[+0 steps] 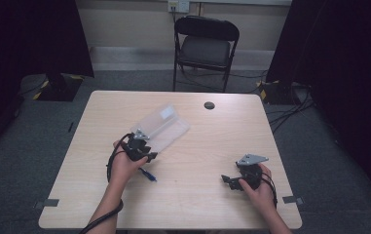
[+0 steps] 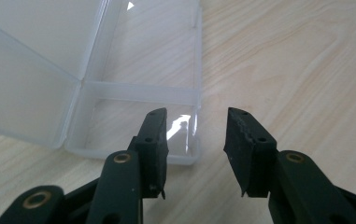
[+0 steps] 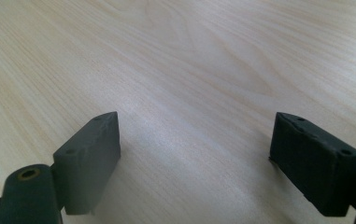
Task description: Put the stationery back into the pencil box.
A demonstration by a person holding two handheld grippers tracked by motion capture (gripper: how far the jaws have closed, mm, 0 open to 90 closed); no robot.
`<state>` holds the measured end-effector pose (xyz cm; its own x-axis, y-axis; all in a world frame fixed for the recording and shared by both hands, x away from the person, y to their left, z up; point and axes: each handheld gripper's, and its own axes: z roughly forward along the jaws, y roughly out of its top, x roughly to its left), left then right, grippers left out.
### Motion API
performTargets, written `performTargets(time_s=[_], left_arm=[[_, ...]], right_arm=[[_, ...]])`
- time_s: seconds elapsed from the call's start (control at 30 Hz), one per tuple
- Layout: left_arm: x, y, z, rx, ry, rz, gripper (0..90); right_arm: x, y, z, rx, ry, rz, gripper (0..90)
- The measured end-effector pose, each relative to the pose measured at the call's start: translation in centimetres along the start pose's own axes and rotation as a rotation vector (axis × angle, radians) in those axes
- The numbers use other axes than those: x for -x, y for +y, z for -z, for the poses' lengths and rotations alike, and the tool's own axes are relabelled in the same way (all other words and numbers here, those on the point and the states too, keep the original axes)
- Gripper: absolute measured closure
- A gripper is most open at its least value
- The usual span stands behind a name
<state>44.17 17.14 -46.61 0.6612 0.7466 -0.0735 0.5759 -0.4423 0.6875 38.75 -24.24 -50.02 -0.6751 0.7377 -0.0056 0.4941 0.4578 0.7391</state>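
Note:
A clear plastic box (image 1: pixel 166 127) lies open at the table's middle left, its lid raised on the far-left side. In the left gripper view its divider wall (image 2: pixel 143 91) splits off compartments that look empty. My left gripper (image 1: pixel 141 141) sits at the box's near end. Its jaws (image 2: pixel 196 140) stand apart over the box's corner with nothing between them. A small blue object (image 1: pixel 148 174) lies on the table beside the left hand. My right gripper (image 1: pixel 228 179) rests on the table at the front right, pointing left. It is open (image 3: pixel 194 149) over bare wood.
A black folding chair (image 1: pixel 205 46) stands beyond the table's far edge. A round black grommet (image 1: pixel 209 105) sits in the tabletop near that edge. Cables (image 1: pixel 290 109) run over the floor at the right, and dark curtains hang on both sides.

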Motion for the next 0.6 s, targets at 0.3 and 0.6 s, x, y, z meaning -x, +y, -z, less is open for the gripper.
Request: performTargets(time_s=[0.3, 0.6], left_arm=[[0.1, -1.9, 2.8, 0.022, -0.01, 0.003, 53.2], [0.0, -3.4, 4.3, 0.026, 0.01, 0.013, 53.2]], right_arm=[[0.0, 0.0, 0.0, 0.0, 0.002, 0.0, 15.6], [0.0, 0.0, 0.0, -0.001, -0.002, 0.001, 15.6]])
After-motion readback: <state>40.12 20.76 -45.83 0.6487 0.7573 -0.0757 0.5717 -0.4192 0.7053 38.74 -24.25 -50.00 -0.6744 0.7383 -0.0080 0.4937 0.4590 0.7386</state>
